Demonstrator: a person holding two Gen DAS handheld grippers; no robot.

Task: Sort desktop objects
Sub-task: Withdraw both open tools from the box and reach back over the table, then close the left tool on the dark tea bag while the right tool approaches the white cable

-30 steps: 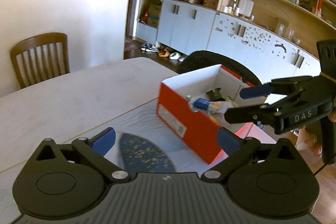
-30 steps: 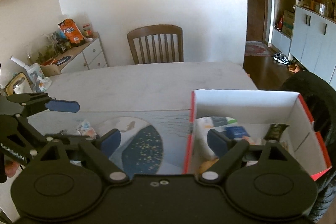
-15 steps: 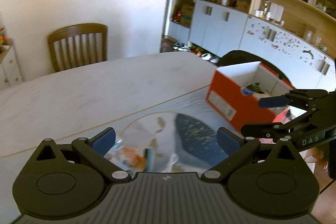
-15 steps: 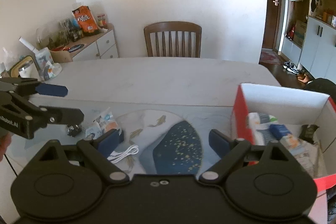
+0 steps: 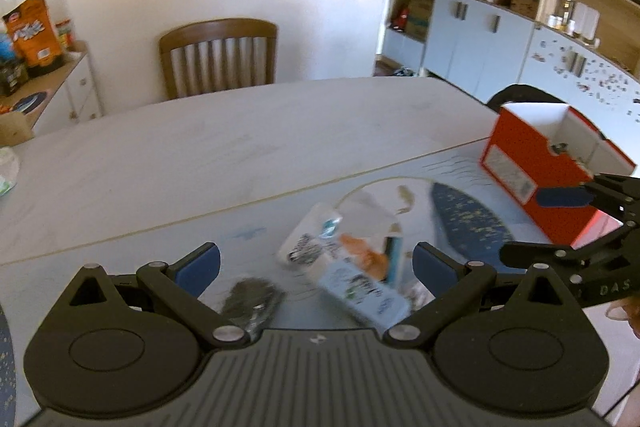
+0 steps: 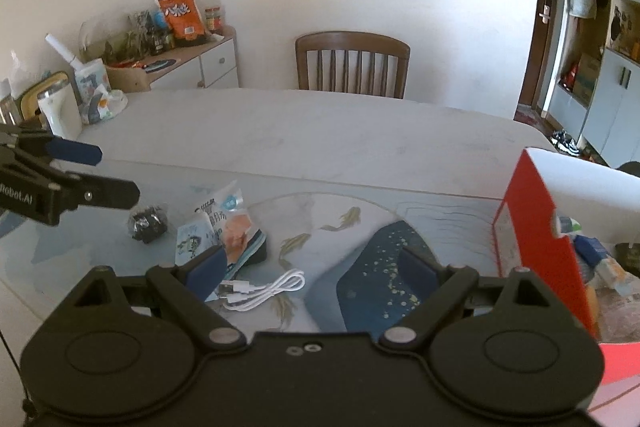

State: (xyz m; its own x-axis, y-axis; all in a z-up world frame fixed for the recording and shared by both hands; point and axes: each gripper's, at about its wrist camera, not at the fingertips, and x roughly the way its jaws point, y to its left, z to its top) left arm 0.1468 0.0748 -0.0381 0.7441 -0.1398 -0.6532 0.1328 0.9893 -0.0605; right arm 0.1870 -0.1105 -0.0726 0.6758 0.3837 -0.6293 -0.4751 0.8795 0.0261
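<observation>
The left gripper (image 5: 316, 261) hangs with its jaws spread wide and nothing between them, above a loose cluster on the printed mat (image 6: 360, 227): a small dark wrapped object (image 6: 147, 223), a pile of snack packets (image 6: 222, 227) just right of it, and a coiled white cable (image 6: 264, 289) nearer the table's front edge. The right gripper (image 6: 310, 265) is likewise spread and empty, over the mat between the cable and the red box (image 6: 536, 239). The box sits at the mat's right end, close to the table's right edge, its open top showing several items already inside. Beyond the mat's far edge the pale table (image 6: 304, 123) runs bare to the wooden chair (image 6: 352, 65). In the left wrist view the packets (image 5: 344, 259) are blurred, and the box (image 5: 532, 163) stands well apart from them, with bare mat between.
</observation>
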